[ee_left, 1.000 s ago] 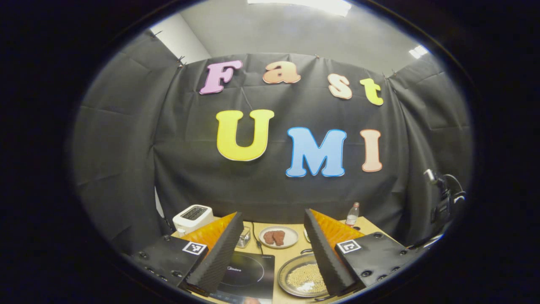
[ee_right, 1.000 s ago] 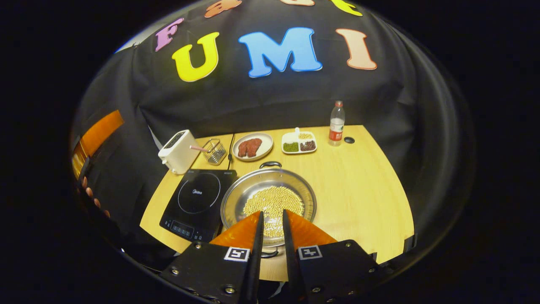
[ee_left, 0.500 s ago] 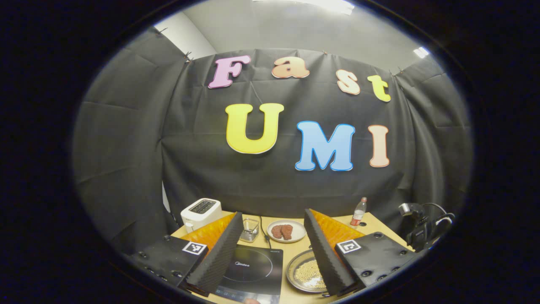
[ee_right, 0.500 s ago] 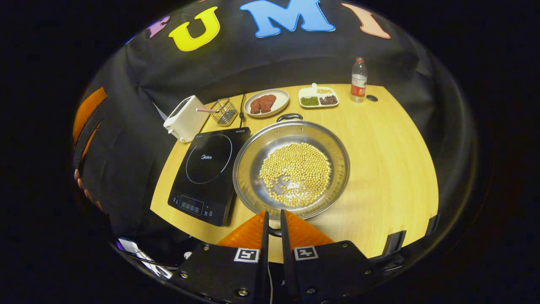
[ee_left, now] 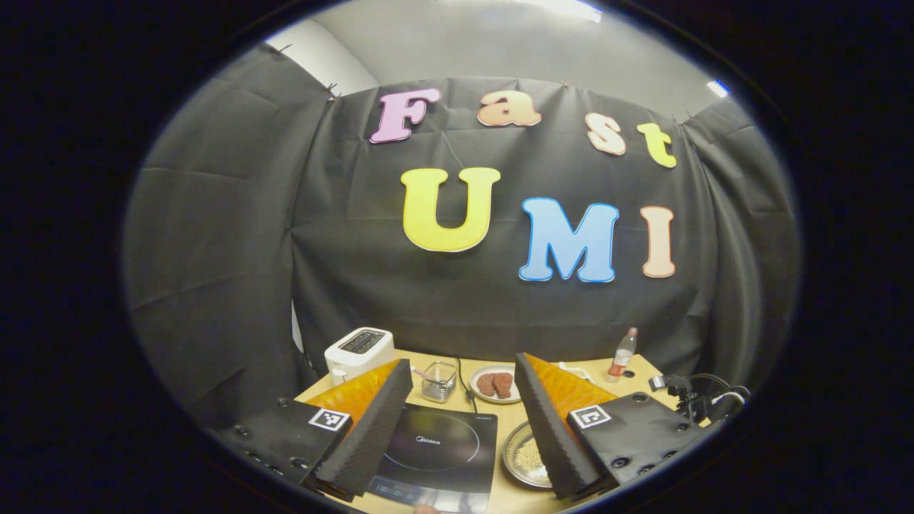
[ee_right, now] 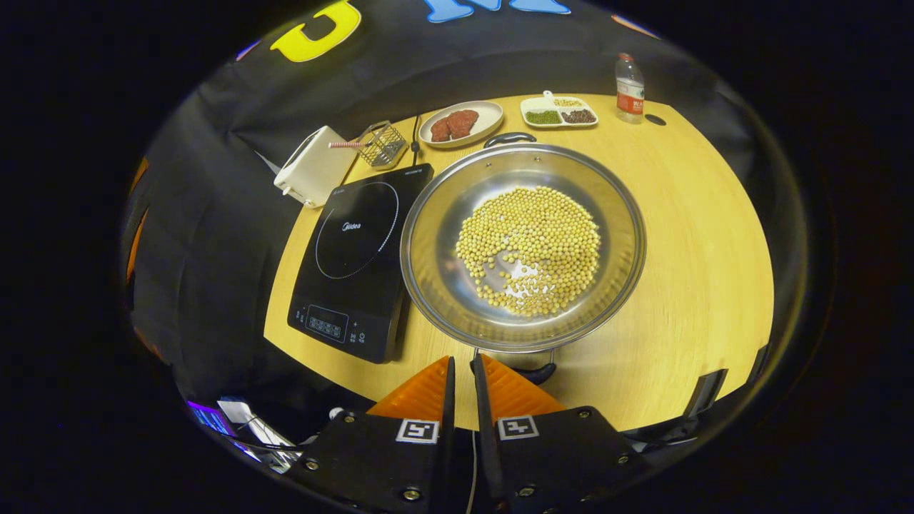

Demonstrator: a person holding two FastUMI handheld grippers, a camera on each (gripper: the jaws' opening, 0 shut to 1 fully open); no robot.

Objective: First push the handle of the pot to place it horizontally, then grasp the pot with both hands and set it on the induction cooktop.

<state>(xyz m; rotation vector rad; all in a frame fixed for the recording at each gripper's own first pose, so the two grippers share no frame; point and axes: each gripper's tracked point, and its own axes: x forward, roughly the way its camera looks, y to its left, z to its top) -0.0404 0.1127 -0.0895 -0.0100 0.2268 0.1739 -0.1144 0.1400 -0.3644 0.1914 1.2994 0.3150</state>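
Observation:
In the right gripper view, the steel pot (ee_right: 525,250), holding soybeans, stands on the wooden table (ee_right: 700,235) beside the black induction cooktop (ee_right: 357,250) at its left. One pot handle (ee_right: 510,137) points to the far side, the other (ee_right: 534,372) to the near side. My right gripper (ee_right: 462,361) is shut with nothing in it, its tips just left of the near handle. In the left gripper view, my left gripper (ee_left: 463,362) is open and empty, held above the near side of the cooktop (ee_left: 439,450), with the pot (ee_left: 525,457) partly hidden behind its right finger.
Along the table's far edge stand a white toaster (ee_right: 310,168), a wire basket (ee_right: 382,143), a plate of meat (ee_right: 460,123), a divided dish (ee_right: 559,112) and a bottle (ee_right: 628,89). A black device with cables (ee_left: 696,401) sits at the right of the left gripper view.
The right gripper has dropped toward the pot's near handle and its fingers have narrowed. The left gripper has drifted left; the pot looks smaller between its fingers.

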